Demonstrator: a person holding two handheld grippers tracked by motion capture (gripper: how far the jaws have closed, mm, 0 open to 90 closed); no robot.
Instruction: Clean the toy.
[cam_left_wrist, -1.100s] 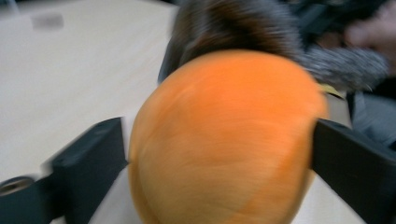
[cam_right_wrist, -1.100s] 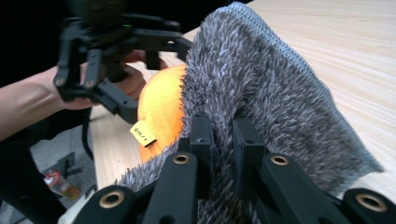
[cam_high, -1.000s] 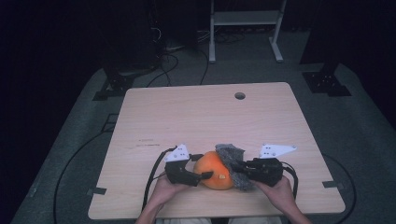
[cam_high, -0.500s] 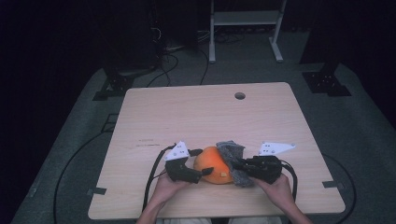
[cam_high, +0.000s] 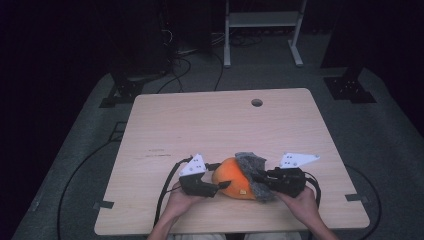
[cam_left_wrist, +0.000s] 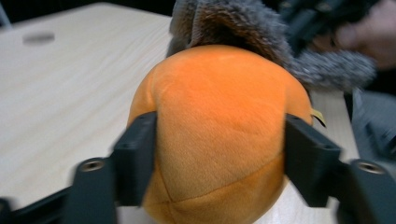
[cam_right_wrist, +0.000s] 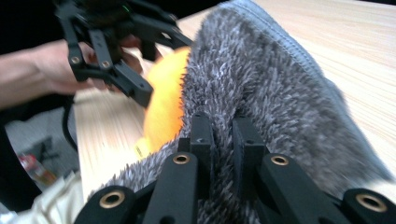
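Note:
An orange plush ball (cam_high: 231, 177) lies near the table's front edge, half inside a grey furry cover (cam_high: 252, 167). My left gripper (cam_high: 221, 176) comes in from the left. In the left gripper view its two jaws flank the ball (cam_left_wrist: 219, 126) and the pads dent the plush; they have just been closing on it. My right gripper (cam_high: 257, 176) comes in from the right. Its jaws (cam_right_wrist: 223, 135) are shut together on a fold of the grey cover (cam_right_wrist: 280, 84). Beyond it in the right gripper view are the orange ball (cam_right_wrist: 166, 102) and the left gripper (cam_right_wrist: 116, 60).
The light wooden table (cam_high: 210, 125) has a round cable hole (cam_high: 257, 102) near its far edge. Black cables trail from both grippers off the front edge. A white metal frame (cam_high: 260, 20) and dark equipment stand on the floor behind the table.
The left jaws opened a little and then closed in on the orange ball. Both hands stayed about where they were, and the right gripper kept its hold on the grey cover.

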